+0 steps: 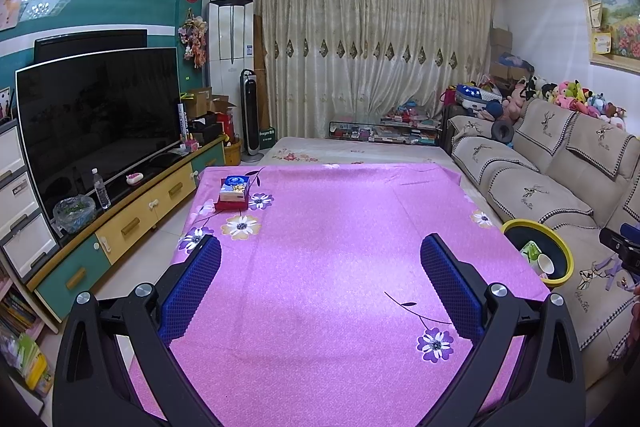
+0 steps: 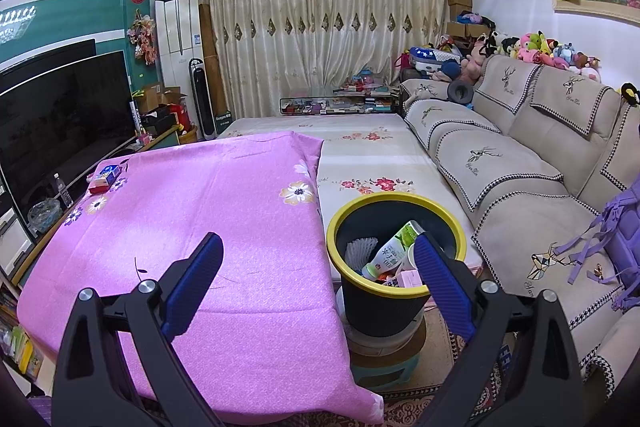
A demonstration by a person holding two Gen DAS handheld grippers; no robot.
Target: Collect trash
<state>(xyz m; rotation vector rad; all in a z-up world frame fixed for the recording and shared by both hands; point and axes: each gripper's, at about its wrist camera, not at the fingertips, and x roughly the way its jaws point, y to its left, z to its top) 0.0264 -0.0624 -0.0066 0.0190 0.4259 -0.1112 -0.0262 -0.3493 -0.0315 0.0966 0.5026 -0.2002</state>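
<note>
Left wrist view looks along the left claw (image 1: 320,287), whose blue-padded fingers (image 1: 192,287) stand wide apart with nothing between them, hovering above the desk (image 1: 340,227) draped in a pink flowered cloth. Near the far left corner of the desk sits a tissue box (image 1: 235,188) on a red tray, and the rest of the cloth shows bare. Just off the right edge of the desk stands the trash bin (image 1: 538,253), black with a yellow rim, holding a green-and-white carton and a white cup; part of the right claw's black body shows past it at the frame's right border. A television (image 1: 96,123) on a low cabinet runs along the left of the desk, and a beige sofa (image 1: 552,167) lies to the right. Right wrist view looks along the right claw (image 2: 318,263), also spread wide and empty, its left finger over the pink cloth near the desk's right edge and its right finger (image 2: 444,279) in front of the bin's rim. The trash bin (image 2: 360,299) sits on a stool beside the desk's right edge, with a white bottle (image 2: 390,251) labelled in green, a crumpled white wrapper and small packets inside it.
</note>
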